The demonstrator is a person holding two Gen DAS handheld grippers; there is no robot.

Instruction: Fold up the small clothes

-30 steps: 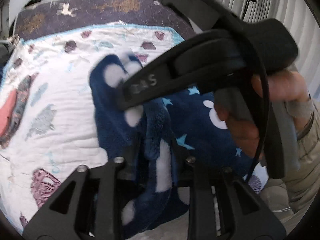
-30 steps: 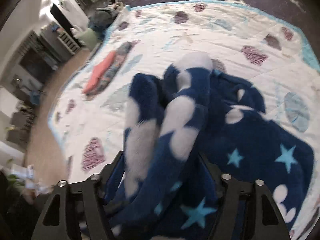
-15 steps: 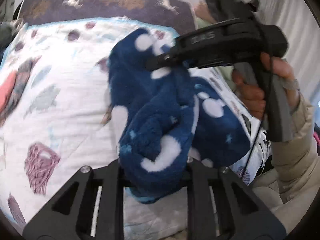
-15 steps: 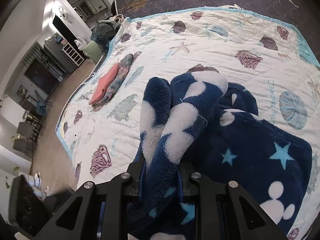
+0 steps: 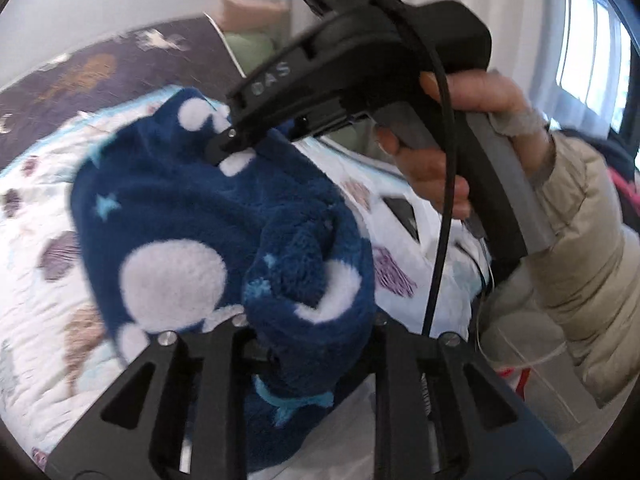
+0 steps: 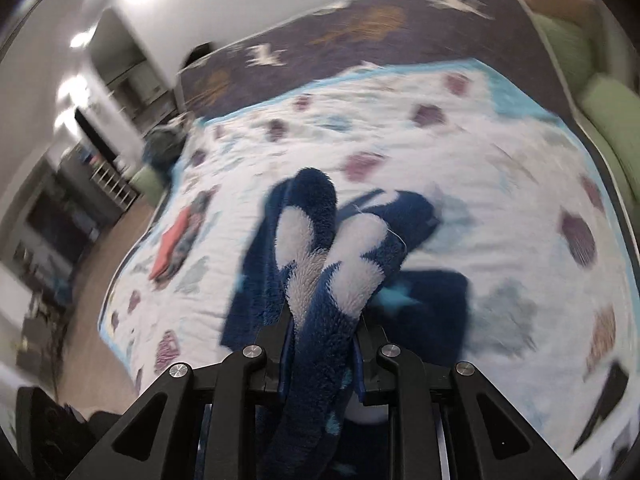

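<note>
Hand-held grippers (image 5: 308, 332) clamp fleece (image 5: 192, 216) (both)

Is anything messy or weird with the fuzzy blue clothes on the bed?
Nothing looks broken or spilled. The fuzzy blue garment is bunched up rather than flat, pinched by both the left gripper and right gripper above the quilt. That fits folding.

The garment (image 5: 208, 216) is thick, fuzzy blue fleece; the quilt (image 6: 500, 184) is matt stitched cloth; both grippers look matt black plastic.
</note>
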